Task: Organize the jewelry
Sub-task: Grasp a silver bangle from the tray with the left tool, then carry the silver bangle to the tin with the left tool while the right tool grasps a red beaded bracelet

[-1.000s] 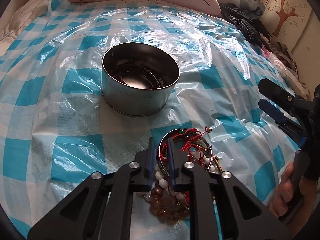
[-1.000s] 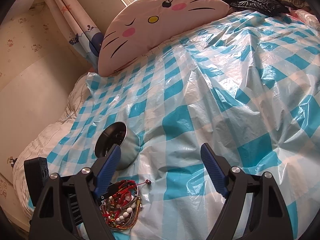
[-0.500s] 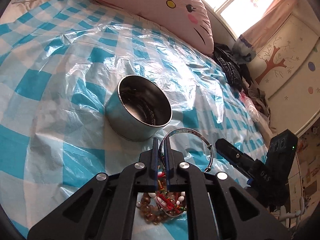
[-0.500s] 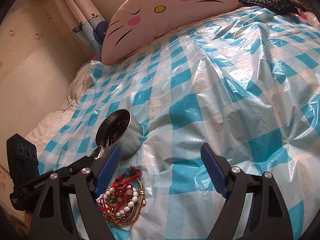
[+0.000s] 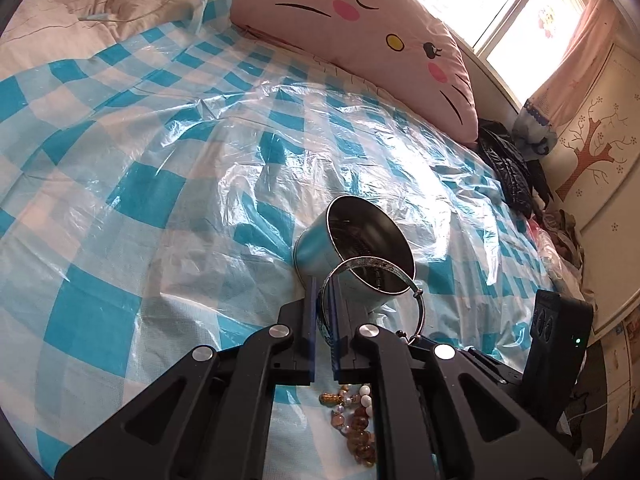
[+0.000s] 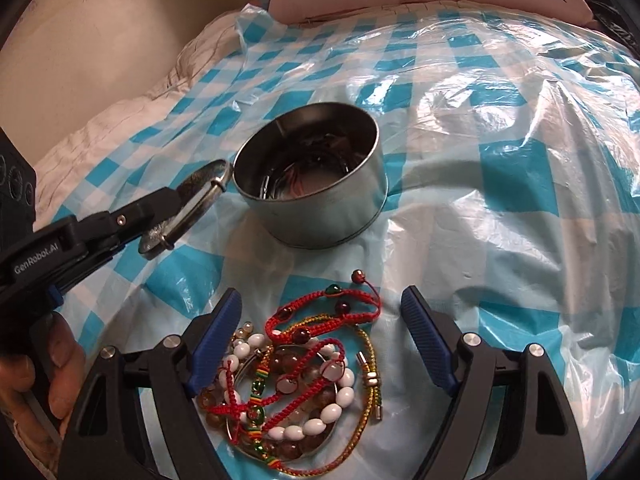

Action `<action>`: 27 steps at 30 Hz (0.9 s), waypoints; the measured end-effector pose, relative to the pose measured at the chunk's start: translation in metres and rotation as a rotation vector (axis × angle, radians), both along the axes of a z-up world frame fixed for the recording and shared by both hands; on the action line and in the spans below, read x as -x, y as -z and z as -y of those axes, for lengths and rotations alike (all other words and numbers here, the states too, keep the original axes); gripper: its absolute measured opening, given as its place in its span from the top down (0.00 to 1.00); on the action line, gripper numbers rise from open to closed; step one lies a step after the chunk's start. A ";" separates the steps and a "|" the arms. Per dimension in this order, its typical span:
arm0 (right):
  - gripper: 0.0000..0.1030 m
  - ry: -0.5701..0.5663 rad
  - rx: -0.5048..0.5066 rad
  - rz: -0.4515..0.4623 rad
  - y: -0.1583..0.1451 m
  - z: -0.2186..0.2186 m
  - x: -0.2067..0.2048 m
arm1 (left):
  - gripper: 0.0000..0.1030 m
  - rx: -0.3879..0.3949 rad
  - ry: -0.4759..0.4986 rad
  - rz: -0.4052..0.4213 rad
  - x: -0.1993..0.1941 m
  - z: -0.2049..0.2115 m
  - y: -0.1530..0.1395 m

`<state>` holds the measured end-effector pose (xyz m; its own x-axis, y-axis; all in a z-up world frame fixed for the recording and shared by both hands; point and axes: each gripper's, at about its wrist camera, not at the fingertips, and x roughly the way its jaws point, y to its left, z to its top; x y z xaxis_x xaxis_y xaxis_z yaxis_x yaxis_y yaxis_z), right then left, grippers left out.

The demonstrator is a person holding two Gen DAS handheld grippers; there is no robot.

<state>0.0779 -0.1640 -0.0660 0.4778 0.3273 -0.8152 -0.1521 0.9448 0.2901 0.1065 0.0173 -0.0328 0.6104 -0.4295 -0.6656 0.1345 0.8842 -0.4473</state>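
My left gripper (image 5: 324,300) is shut on a silver bangle (image 5: 418,300) and holds it in the air just short of the round metal tin (image 5: 320,246). In the right wrist view the bangle (image 6: 192,210) hangs left of the tin (image 6: 320,216), close to its rim. My right gripper (image 6: 322,324) is open over a pile of jewelry (image 6: 288,372): red cord bracelets, white beads, amber beads and a gold cord. The tin holds some dark jewelry inside. A few beads (image 5: 354,416) show under my left gripper.
All lies on a bed under a blue-and-white checked plastic sheet (image 5: 168,184). A pink cat-face pillow (image 5: 360,28) lies at the head. Dark clothes (image 5: 506,168) lie by the right wall. The plastic is wrinkled around the tin.
My left gripper has lifted the silver bangle off the pile and carried it up toward the tin. My right gripper has moved down and in over the jewelry pile, still open.
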 end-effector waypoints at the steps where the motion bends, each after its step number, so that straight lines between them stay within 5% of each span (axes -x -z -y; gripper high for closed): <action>1: 0.23 -0.007 0.013 -0.002 0.001 -0.002 -0.002 | 0.95 -0.003 0.001 0.000 0.001 0.000 0.001; 2: 0.25 -0.010 0.028 -0.004 0.003 -0.003 -0.004 | 0.95 -0.007 0.004 -0.001 0.001 0.000 0.001; 4: 0.46 -0.003 0.061 0.005 0.002 -0.003 -0.003 | 0.95 -0.016 0.008 -0.002 0.001 0.002 0.002; 8: 0.82 0.042 -0.032 0.020 -0.002 0.015 0.003 | 0.95 -0.021 0.017 -0.003 0.002 0.004 0.002; 19: 0.84 0.179 -0.340 0.122 -0.024 0.067 0.021 | 0.95 -0.052 0.027 0.006 0.003 0.010 0.002; 27: 0.84 0.167 -0.303 0.159 -0.031 0.064 0.023 | 0.95 -0.119 0.036 0.045 0.007 0.018 -0.003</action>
<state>0.0554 -0.2281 -0.0350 0.6577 0.4493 -0.6046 -0.0688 0.8351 0.5457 0.0991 -0.0011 -0.0297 0.6263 -0.3711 -0.6856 0.1845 0.9250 -0.3321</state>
